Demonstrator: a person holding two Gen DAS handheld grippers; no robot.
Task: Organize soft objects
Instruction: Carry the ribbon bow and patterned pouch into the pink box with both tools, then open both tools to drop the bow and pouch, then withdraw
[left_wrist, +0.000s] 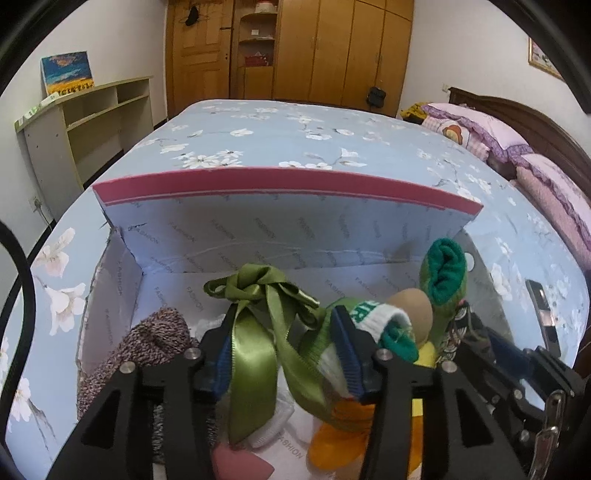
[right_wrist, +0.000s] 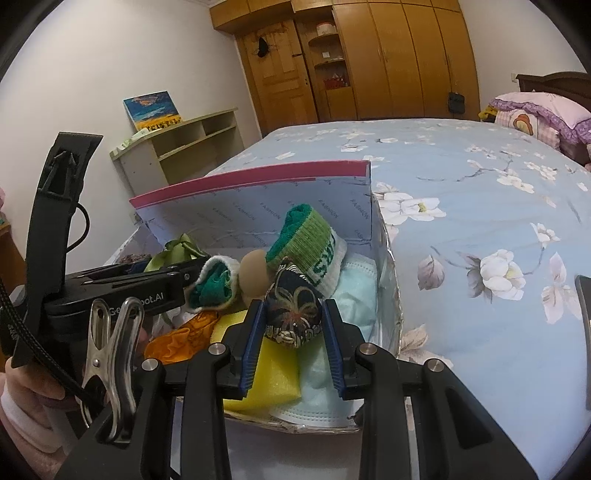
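An open white box (left_wrist: 258, 236) with a pink-edged lid (right_wrist: 258, 177) sits on the bed. My left gripper (left_wrist: 284, 343) is inside it with a green satin ribbon (left_wrist: 255, 317) draped between its fingers; the jaws stand fairly wide. My right gripper (right_wrist: 293, 328) is shut on a dark patterned fabric pouch (right_wrist: 293, 314), held over the box's right end. In the box lie green-white socks (right_wrist: 306, 240), a tan egg-shaped sponge (right_wrist: 253, 277), a yellow sponge (right_wrist: 273, 369), an orange cloth (right_wrist: 181, 339), a pale blue face mask (right_wrist: 354, 295), a speckled knit piece (left_wrist: 147, 343) and a pink sponge (left_wrist: 236, 465).
The bed has a blue floral sheet (right_wrist: 480, 221). Pink pillows (left_wrist: 480, 129) lie at the headboard on the right. A dark phone (left_wrist: 543, 317) lies on the bed right of the box. A beige shelf unit (left_wrist: 88, 122) and wooden wardrobes (left_wrist: 332, 48) stand behind.
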